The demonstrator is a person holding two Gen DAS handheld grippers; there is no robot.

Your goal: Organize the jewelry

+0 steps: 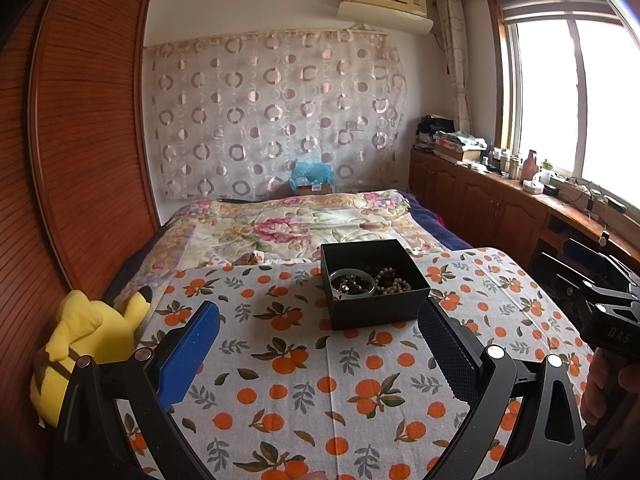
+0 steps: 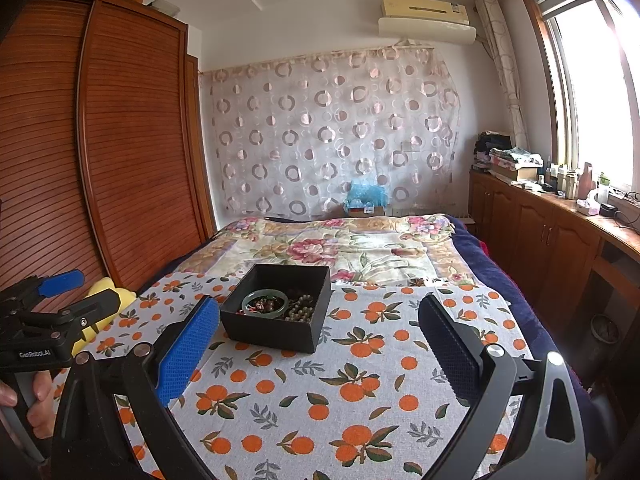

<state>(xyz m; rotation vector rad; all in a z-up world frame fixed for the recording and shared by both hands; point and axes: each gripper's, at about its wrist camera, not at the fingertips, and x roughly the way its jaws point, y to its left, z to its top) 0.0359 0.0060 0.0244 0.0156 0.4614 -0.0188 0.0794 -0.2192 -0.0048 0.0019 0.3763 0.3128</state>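
A black open box [image 1: 376, 308] [image 2: 276, 330] stands on the orange-print cloth [image 1: 304, 380] [image 2: 360, 392]. Inside lie a green bangle [image 1: 352, 283] [image 2: 265, 304], dark red beads and a string of pale beads [image 1: 394, 285] [image 2: 302, 312]. My left gripper [image 1: 320, 316] is open, its fingers spread wide just short of the box, with nothing between them. My right gripper [image 2: 320, 312] is open too and holds nothing; the box sits ahead and left between its fingertips. The other tool shows at the edge of each wrist view, right gripper [image 1: 600, 304] and left gripper [image 2: 52, 312].
The cloth covers a surface at the foot of a bed with a floral quilt [image 1: 296, 224] [image 2: 340, 248]. A yellow plush toy [image 1: 84, 348] [image 2: 106, 300] lies at the left by the wooden wardrobe [image 1: 80, 140]. Cluttered wooden cabinets [image 2: 540, 232] run under the window at the right.
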